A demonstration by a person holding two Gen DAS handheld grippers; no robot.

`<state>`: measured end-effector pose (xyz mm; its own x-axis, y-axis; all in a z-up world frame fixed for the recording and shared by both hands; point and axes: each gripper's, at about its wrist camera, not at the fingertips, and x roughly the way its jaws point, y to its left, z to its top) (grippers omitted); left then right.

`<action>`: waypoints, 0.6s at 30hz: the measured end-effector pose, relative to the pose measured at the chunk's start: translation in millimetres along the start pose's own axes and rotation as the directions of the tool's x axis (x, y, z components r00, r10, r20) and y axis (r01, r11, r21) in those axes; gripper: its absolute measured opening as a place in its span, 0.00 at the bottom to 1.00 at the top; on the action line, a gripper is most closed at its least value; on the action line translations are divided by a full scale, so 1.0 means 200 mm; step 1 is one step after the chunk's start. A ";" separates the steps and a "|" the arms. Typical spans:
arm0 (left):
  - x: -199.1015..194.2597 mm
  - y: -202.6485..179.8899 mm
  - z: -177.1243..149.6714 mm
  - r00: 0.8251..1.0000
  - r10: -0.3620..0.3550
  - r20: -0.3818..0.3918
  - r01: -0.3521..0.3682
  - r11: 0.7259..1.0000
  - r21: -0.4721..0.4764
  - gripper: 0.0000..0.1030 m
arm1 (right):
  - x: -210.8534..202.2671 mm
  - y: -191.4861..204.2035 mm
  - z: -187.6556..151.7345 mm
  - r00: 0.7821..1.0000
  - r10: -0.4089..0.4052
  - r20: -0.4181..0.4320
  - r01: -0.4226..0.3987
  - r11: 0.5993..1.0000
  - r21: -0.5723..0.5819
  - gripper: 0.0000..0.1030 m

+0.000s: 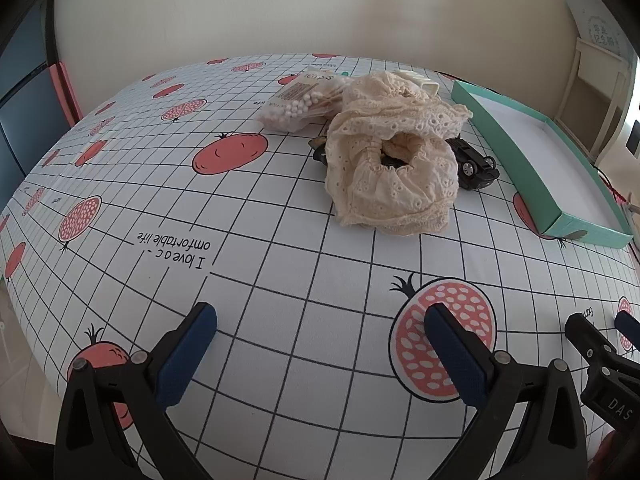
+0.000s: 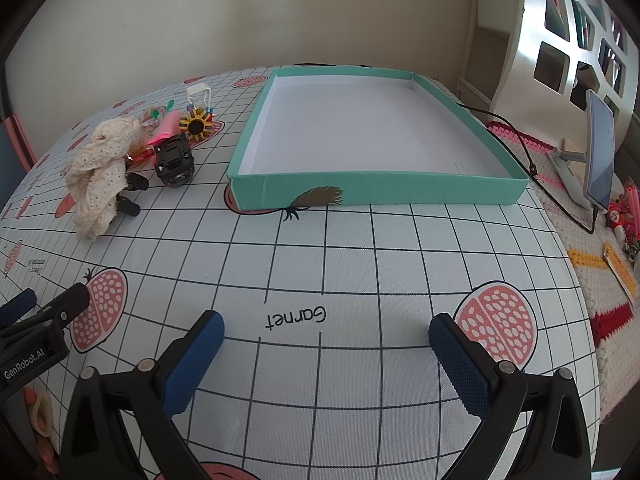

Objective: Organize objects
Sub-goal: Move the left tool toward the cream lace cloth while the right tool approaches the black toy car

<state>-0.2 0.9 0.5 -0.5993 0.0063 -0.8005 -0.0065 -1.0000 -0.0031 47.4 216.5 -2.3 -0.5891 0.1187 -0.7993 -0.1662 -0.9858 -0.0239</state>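
A cream lace cloth (image 1: 392,160) lies bunched on the gridded tablecloth, partly covering a black toy car (image 1: 476,168). Behind it are a bag of cotton swabs (image 1: 300,100) and a white clip (image 1: 420,80). My left gripper (image 1: 320,312) hovers open near the front edge, well short of the cloth. In the right wrist view the shallow teal box (image 2: 376,190) holds nothing, with the lace cloth (image 2: 104,168), toy car (image 2: 174,160) and a colourful round toy (image 2: 196,124) to its left. My right gripper (image 2: 326,324) is open in front of the box, holding nothing.
A phone on a stand (image 2: 600,152) with a black cable (image 2: 520,140) sits on a crocheted mat (image 2: 600,280) to the right. A white shelf (image 2: 560,20) stands behind it. The wall runs along the table's far edge.
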 end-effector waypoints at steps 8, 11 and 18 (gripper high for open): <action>0.01 0.00 0.00 1.000 0.001 0.000 -0.001 1.000 0.001 1.00 | 0.00 0.00 0.00 1.000 0.000 0.000 0.000 1.000 0.000 1.00; 0.01 0.00 0.00 1.000 0.000 0.000 0.000 1.000 0.001 1.00 | 0.00 0.00 0.00 1.000 0.000 0.000 0.000 1.000 0.001 1.00; 0.01 -0.01 0.02 0.999 -0.012 -0.031 0.012 1.000 0.001 1.00 | -0.01 0.00 0.01 1.000 0.001 -0.017 -0.001 1.000 0.001 1.00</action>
<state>-4.6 2.4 1.7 -0.5744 0.0180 -0.8184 -0.0141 -0.9998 -0.0121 47.4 216.8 -0.5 -0.5759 0.1160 -0.8093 -0.1667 -0.9858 -0.0227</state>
